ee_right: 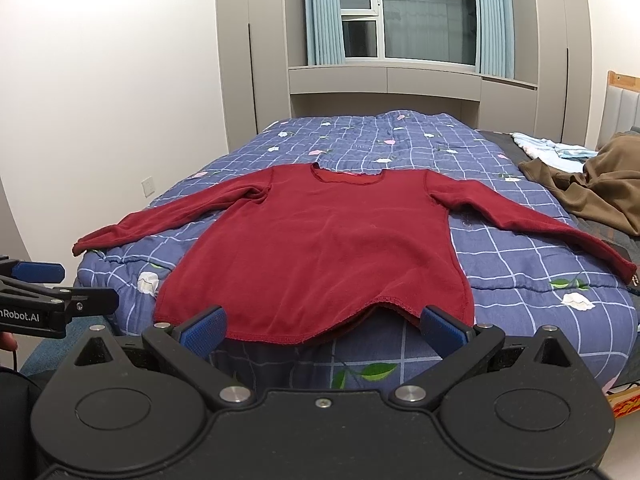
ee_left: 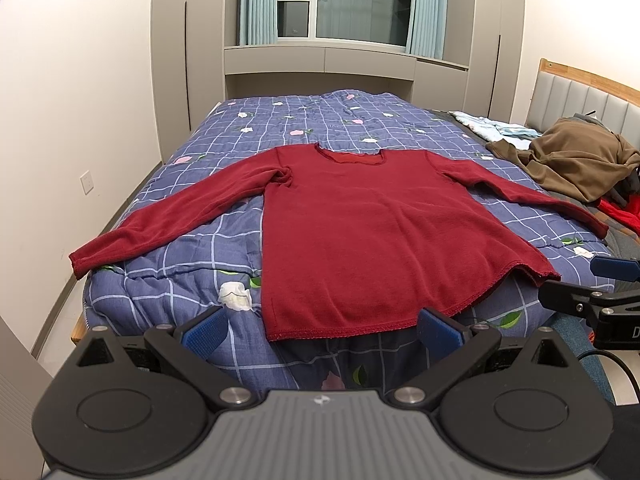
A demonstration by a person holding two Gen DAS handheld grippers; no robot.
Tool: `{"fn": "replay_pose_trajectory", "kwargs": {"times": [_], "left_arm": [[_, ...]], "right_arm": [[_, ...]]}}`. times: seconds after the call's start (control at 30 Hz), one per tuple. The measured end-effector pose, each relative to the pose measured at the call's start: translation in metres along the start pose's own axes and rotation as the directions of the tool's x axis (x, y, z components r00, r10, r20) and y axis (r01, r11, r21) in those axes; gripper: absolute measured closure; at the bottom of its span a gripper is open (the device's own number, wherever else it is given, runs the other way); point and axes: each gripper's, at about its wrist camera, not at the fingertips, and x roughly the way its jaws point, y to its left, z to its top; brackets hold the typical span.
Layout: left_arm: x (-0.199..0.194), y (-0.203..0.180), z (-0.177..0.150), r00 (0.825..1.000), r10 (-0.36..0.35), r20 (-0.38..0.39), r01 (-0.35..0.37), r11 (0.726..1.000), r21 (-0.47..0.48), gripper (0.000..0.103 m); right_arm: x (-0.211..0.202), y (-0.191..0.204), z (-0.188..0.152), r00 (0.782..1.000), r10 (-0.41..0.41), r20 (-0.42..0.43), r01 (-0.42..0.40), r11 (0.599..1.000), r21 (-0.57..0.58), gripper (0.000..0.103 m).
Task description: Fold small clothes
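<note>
A dark red long-sleeved top (ee_left: 360,232) (ee_right: 324,248) lies flat on the bed, both sleeves spread out, neckline at the far side, hem toward me. My left gripper (ee_left: 322,334) hovers open just short of the hem, nothing between its blue pads. My right gripper (ee_right: 323,330) is open too, its fingers straddling the middle of the hem without touching it. Each gripper shows at the edge of the other's view: the right one (ee_left: 592,284), the left one (ee_right: 48,284).
The bed carries a blue checked floral quilt (ee_left: 192,292) (ee_right: 520,264). A brown garment (ee_left: 572,160) (ee_right: 604,188) and light blue cloth (ee_left: 496,126) lie heaped at the right by the headboard (ee_left: 580,88). A wall stands left, with cabinets and a window behind.
</note>
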Motion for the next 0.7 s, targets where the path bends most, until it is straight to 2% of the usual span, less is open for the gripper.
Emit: {"fn": "replay_pose_trajectory", "kwargs": {"times": [0.7], "left_arm": [[0.0, 0.0005, -0.0001, 1.0, -0.001, 0.0, 0.001, 1.0, 0.0, 0.0]], "right_arm": [[-0.003, 0.0041, 0.0023, 1.0, -0.003, 0.004, 0.003, 1.0, -0.013, 0.0]]}}
